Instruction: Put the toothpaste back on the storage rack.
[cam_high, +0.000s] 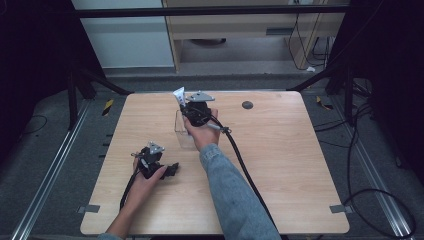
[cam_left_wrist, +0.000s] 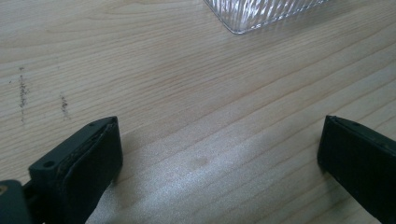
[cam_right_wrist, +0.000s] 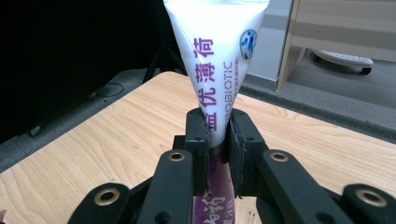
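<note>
My right gripper (cam_right_wrist: 217, 122) is shut on a white and purple toothpaste tube (cam_right_wrist: 215, 56), pinched near its middle with the flat crimped end pointing up. In the high view that right gripper (cam_high: 192, 111) hovers over a clear ribbed plastic container (cam_high: 181, 131) near the table's far middle, the tube (cam_high: 179, 95) sticking up at its far side. My left gripper (cam_high: 171, 170) rests low at the front left of the table, its jaws spread wide with nothing between them. In the left gripper view my left gripper (cam_left_wrist: 219, 154) looks over bare wood, a corner of the container (cam_left_wrist: 261, 14) lying ahead.
The wooden table (cam_high: 280, 165) has bare room on its right half. A small dark round disc (cam_high: 247, 105) lies at the far right of centre. A black cable (cam_high: 245, 170) trails from the right gripper across the table toward the near edge.
</note>
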